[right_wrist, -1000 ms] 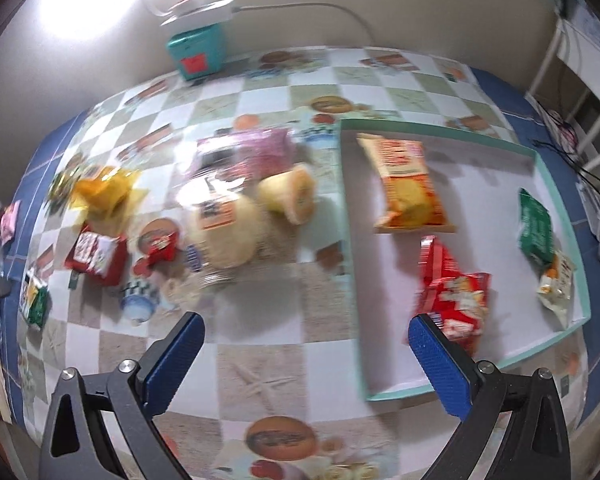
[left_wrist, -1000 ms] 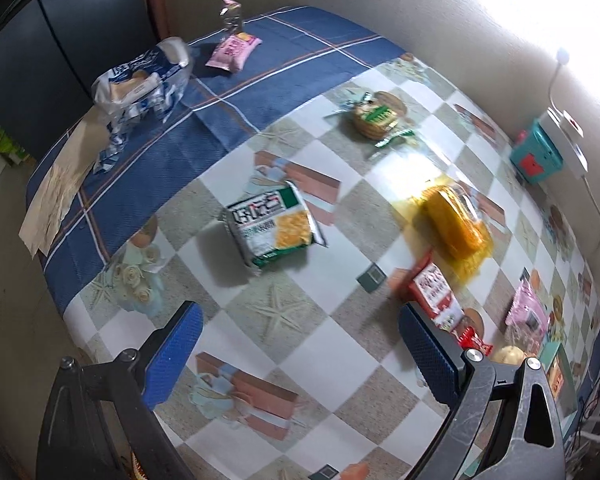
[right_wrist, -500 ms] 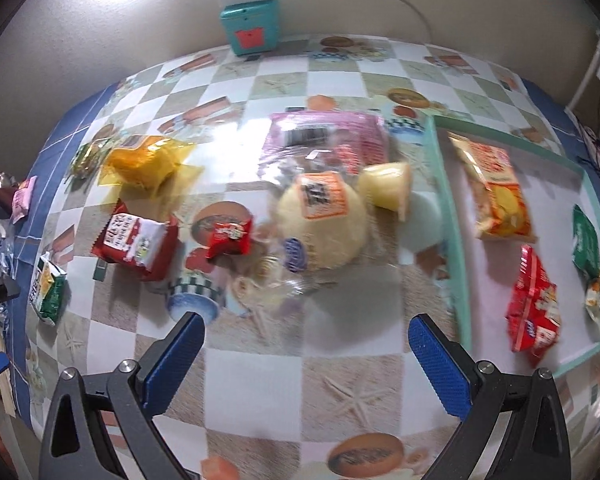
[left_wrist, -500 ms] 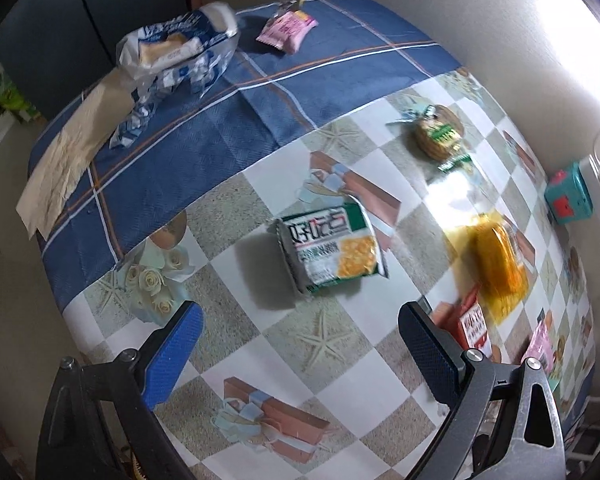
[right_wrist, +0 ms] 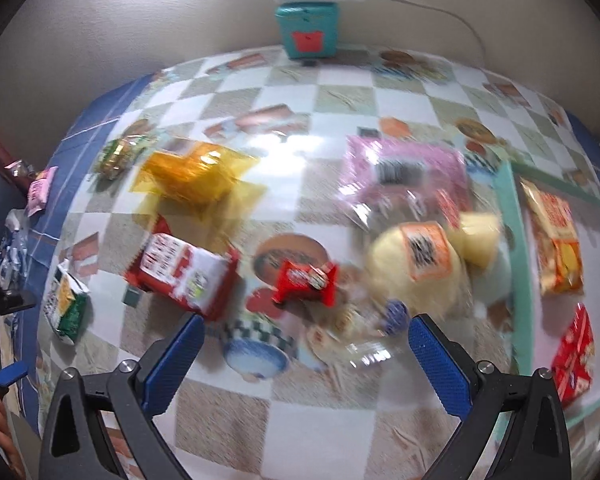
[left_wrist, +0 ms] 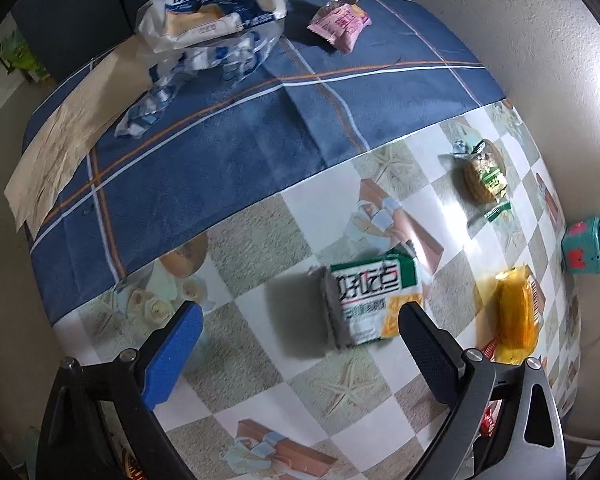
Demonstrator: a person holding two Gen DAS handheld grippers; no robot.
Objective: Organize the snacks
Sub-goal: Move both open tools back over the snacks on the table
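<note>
Two hand-held grippers are hovering over a snack-strewn bench, both spread wide and carrying nothing. The left gripper (left_wrist: 296,332) is lining up on a green cracker pack (left_wrist: 374,300), which is lying flat on the checked cloth just beyond the right finger, so the person is likely needing to shift sideways until the pack sits squarely between the pads before lowering. The right gripper (right_wrist: 302,344) is hanging above a small red packet (right_wrist: 305,280), with a larger red-and-white pack (right_wrist: 182,276) to its left and a round bun (right_wrist: 416,268) in clear wrap to its right; motion blur is softening this view, so which one is the target cannot be told for certain. The teal-rimmed tray (right_wrist: 514,240) at the right edge is already holding several packs, and appears to be where the rest are going. Crinkly wrappers are tending to slip, so a good grasp is meaning a pinch across the narrow side, low to the cloth, and clear of neighbouring film. A yellow pack (right_wrist: 196,172) and a pink bag (right_wrist: 404,168) are waiting farther back.
</note>
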